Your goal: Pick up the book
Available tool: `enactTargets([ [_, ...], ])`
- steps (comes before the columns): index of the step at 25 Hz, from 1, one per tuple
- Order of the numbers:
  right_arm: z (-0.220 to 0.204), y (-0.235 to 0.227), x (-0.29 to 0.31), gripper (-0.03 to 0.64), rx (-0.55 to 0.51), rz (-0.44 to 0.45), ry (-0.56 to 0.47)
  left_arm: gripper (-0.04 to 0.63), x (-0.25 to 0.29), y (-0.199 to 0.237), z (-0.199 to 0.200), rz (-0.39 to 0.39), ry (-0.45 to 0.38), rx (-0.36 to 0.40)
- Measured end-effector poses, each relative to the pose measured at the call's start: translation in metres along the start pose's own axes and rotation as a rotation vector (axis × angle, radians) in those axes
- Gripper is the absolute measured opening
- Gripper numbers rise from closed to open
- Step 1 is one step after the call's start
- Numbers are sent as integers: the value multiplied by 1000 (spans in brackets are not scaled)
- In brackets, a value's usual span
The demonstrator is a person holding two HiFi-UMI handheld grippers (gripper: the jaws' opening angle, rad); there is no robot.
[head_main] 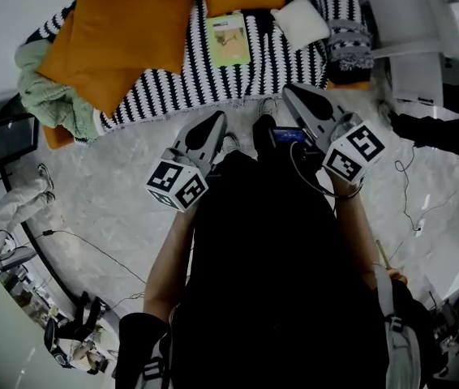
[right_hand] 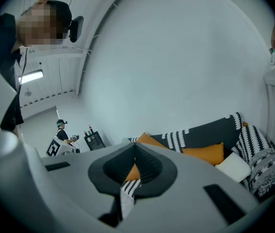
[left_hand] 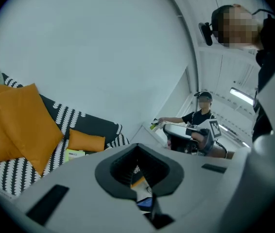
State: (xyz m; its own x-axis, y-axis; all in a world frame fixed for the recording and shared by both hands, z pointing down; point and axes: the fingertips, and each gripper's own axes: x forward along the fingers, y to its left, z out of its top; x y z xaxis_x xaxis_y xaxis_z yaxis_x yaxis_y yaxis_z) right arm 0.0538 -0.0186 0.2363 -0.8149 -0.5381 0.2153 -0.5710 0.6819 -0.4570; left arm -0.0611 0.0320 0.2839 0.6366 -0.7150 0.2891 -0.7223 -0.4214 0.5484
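Observation:
A pale green book point(head_main: 229, 38) lies flat on the black-and-white striped sofa cover point(head_main: 294, 59), between two orange cushions. In the left gripper view the book point(left_hand: 74, 154) shows as a small green patch beside the smaller orange cushion point(left_hand: 85, 141). Both grippers hang over the marble floor, short of the sofa's front edge and pointing toward it. My left gripper point(head_main: 216, 121) point(left_hand: 138, 155) is shut with nothing in it. My right gripper point(head_main: 292, 93) point(right_hand: 135, 152) also looks shut and empty. The book does not show in the right gripper view.
A large orange cushion point(head_main: 116, 43), a green knitted blanket point(head_main: 47, 96), a white cushion point(head_main: 301, 21) and a grey knitted bundle point(head_main: 349, 47) share the sofa. Cables point(head_main: 92, 245) trail over the floor. A dark screen point(head_main: 1, 144) stands at left. Another person point(left_hand: 200, 115) works in the background.

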Motion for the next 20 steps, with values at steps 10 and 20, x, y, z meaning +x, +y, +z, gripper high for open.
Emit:
enactTargets([
  [10, 11, -57, 10, 17, 27, 87, 72, 14, 57, 18, -3, 86, 16, -118],
  [20, -19, -85, 20, 17, 98, 171, 176, 14, 102, 38, -24, 162, 39, -206],
])
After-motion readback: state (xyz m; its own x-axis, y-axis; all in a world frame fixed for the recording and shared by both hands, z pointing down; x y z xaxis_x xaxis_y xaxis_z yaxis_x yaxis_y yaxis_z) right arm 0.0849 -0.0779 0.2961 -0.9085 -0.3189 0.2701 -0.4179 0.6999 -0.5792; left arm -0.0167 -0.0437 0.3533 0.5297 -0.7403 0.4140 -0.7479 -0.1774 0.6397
